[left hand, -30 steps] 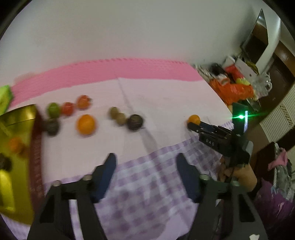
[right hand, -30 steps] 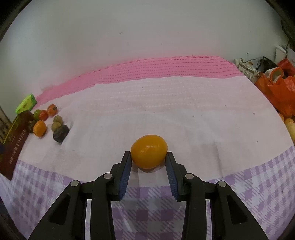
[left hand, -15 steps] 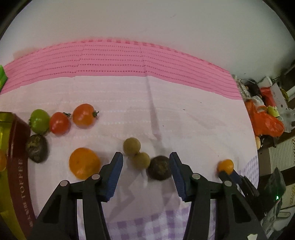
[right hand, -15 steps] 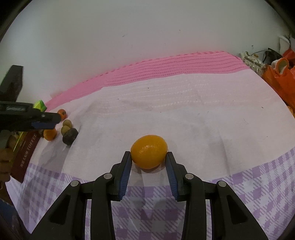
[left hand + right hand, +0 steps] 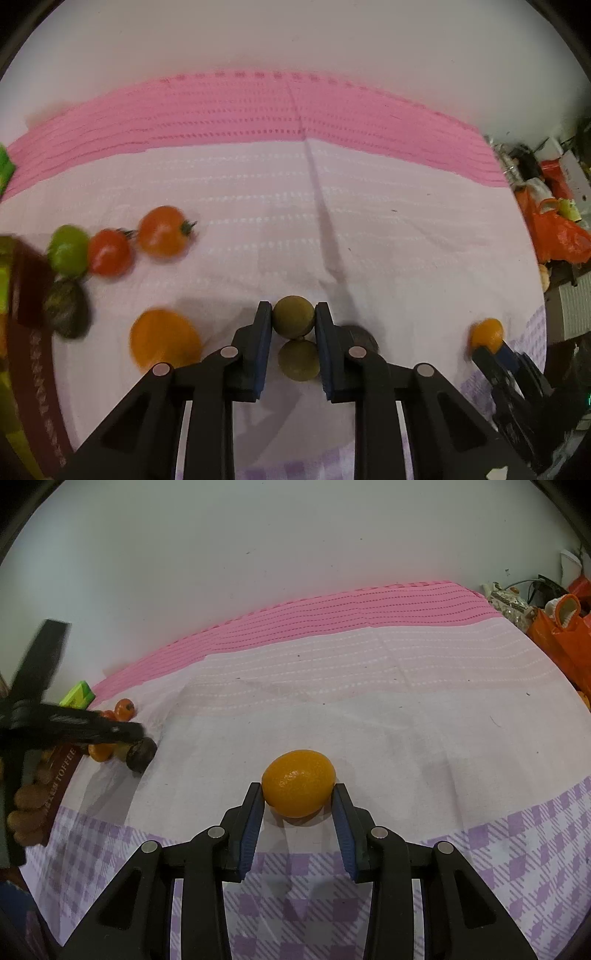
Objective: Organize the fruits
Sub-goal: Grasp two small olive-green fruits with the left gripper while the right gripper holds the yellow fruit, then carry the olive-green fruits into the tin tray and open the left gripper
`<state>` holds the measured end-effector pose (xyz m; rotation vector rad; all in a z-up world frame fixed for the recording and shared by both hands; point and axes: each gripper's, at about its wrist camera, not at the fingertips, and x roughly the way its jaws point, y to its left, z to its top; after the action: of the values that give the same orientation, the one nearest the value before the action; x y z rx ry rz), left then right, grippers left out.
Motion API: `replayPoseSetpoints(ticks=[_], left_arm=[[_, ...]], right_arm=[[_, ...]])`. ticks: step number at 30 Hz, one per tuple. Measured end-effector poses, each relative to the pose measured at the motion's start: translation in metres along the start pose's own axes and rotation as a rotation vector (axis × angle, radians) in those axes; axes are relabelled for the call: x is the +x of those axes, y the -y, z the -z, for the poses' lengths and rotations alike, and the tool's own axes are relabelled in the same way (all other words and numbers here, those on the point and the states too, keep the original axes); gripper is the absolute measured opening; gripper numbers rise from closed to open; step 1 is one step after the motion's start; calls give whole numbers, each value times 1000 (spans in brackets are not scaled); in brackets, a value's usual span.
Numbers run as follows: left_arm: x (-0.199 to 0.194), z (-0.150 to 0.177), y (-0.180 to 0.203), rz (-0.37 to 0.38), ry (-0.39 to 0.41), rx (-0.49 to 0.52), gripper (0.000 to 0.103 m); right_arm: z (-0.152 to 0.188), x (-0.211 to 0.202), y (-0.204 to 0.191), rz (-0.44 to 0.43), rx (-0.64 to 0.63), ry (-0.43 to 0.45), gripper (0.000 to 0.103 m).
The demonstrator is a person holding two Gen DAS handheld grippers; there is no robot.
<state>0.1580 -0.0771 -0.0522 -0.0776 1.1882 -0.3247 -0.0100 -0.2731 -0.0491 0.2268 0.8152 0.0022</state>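
At lower centre of the left wrist view, the left gripper (image 5: 293,319) is closed narrow on a longan (image 5: 293,315), both pads touching its sides. A second longan (image 5: 298,360) lies just behind it, between the fingers and apparently touching the first; whether a stem joins them cannot be told. A dark fruit (image 5: 360,334) is half hidden behind the right finger.

At lower centre of the right wrist view, the right gripper (image 5: 298,801) is set around an orange (image 5: 298,783). The left pad touches; a slight gap seems to remain at the right pad, so a firm hold is not confirmed.

Tomatoes (image 5: 110,251), a second orange (image 5: 164,341) and a tin (image 5: 22,295) are seen at left of the left view.

Risks, as judged:
- If the longans are joined, the second may be dragged or dropped on lifting.
- The grip sits at the pad tips; the round longan may be squeezed forward and roll.
- The orange may slip if lifted before the grip is full.
- The dark fruit may be nudged by the finger.
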Motion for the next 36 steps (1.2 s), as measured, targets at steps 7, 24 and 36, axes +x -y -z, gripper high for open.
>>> replayPoseSetpoints(ticks=[7, 24, 36], left_arm=[[-80, 53, 1, -31, 141, 69, 20], [-188, 126, -85, -184, 304, -28, 20], [-213, 132, -131, -296, 403, -61, 20]], right_arm=[[0, 0, -5, 21, -13, -3, 38], [-3, 4, -15, 181, 136, 2, 38], [-2, 10, -29, 292, 75, 3, 38]])
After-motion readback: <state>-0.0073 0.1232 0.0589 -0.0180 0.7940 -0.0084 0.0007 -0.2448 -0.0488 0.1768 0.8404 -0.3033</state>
